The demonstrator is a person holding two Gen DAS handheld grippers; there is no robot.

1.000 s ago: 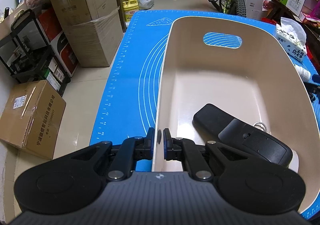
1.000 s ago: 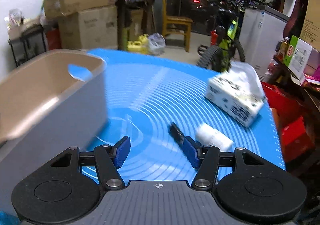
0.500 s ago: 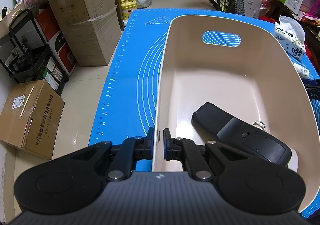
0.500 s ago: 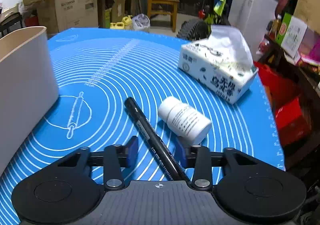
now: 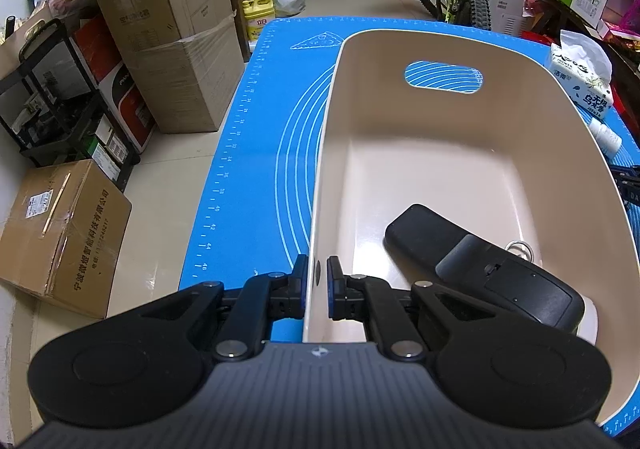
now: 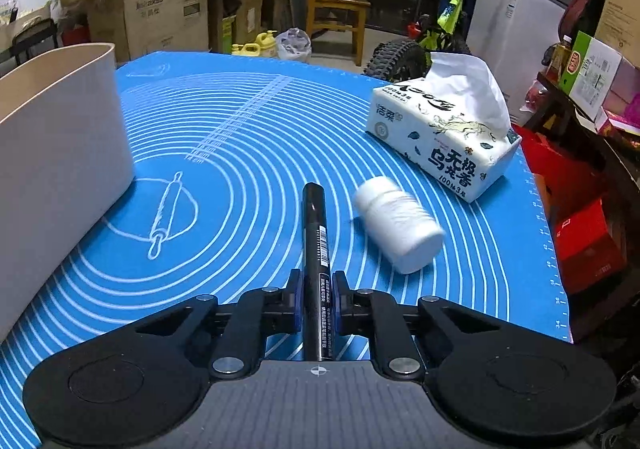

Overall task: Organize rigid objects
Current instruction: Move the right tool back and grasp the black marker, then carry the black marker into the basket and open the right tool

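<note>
Inside bin (image 5: pixel 560 137): black remote control (image 5: pixel 484 267) was stowed.
Left gripper (image 5: pixel 317 281): clamped the bin's wall.
Right gripper (image 6: pixel 316 299): closed around black marker (image 6: pixel 316 245).
Left out: white bottle (image 6: pixel 400 229).

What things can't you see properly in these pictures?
- Ring in the bin, left view: mostly hidden behind the black remote.
- White thing under the remote's end, left view: too covered to name.
- White bottle, right view: blurred, label unreadable.
- Marker, right view: its near end is hidden by the right gripper.
</note>
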